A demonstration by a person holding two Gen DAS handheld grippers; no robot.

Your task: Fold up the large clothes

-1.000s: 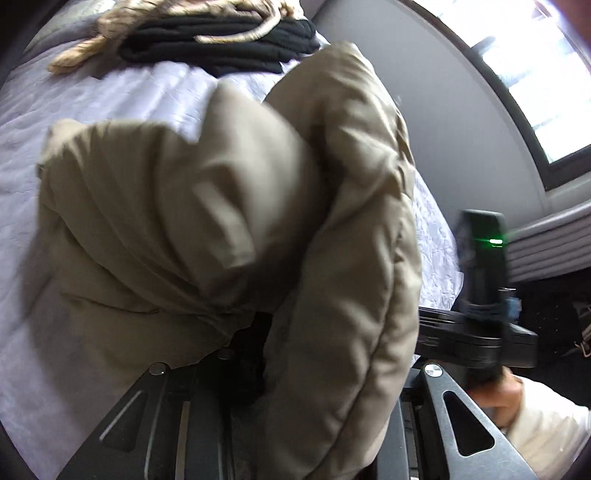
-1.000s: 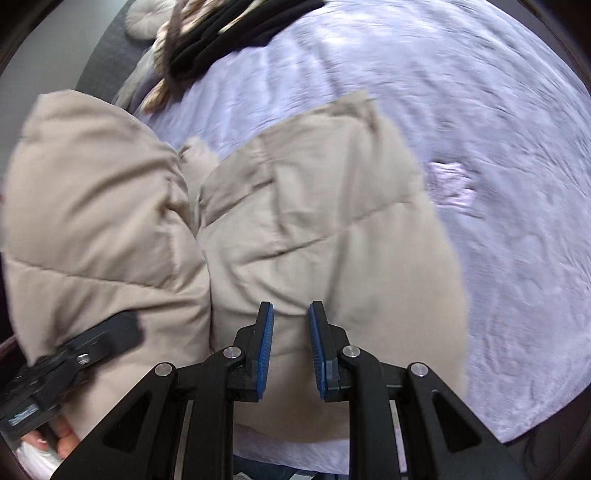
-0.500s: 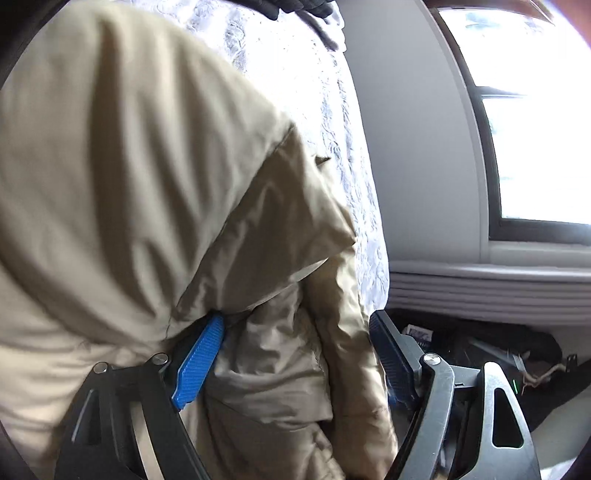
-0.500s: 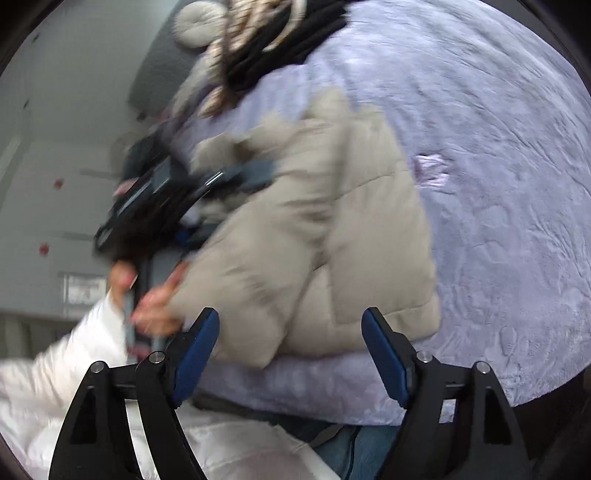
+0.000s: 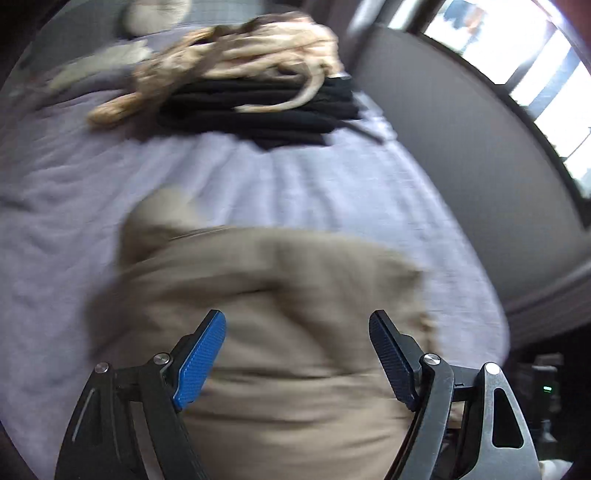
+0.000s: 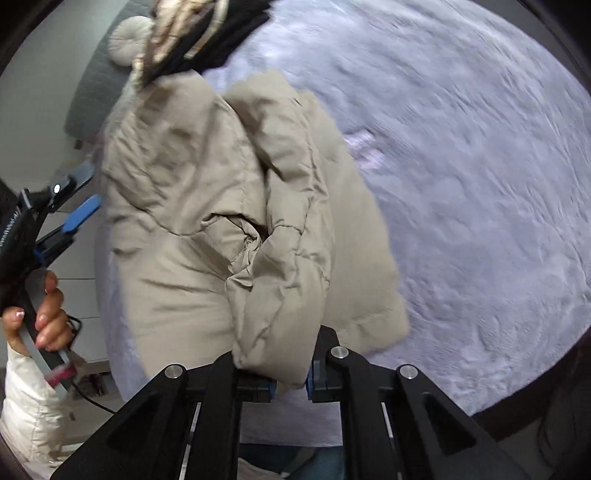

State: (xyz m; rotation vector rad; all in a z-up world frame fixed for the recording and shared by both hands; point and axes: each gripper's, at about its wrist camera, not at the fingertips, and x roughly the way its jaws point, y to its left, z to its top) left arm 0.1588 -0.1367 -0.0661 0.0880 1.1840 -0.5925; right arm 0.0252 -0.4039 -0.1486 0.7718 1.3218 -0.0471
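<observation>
A beige puffer jacket (image 6: 207, 206) lies bunched on a lilac bedspread (image 6: 461, 166). My right gripper (image 6: 290, 380) is shut on a puffy fold of the jacket at its near edge. My left gripper (image 5: 297, 354) is open and empty, held just above the jacket (image 5: 280, 295); the left wrist view is blurred. The left gripper also shows in the right wrist view (image 6: 74, 206), at the jacket's left side with its blue pads apart.
A pile of black and tan clothes (image 5: 258, 92) lies at the far end of the bed; it also shows in the right wrist view (image 6: 199, 33). A round cushion (image 6: 129, 37) sits beyond it. A grey wall (image 5: 461, 155) and a window (image 5: 535, 74) are to the right.
My left gripper opened, let go of the jacket and pulled back above it. My right gripper opened, then shut on a fold of the jacket.
</observation>
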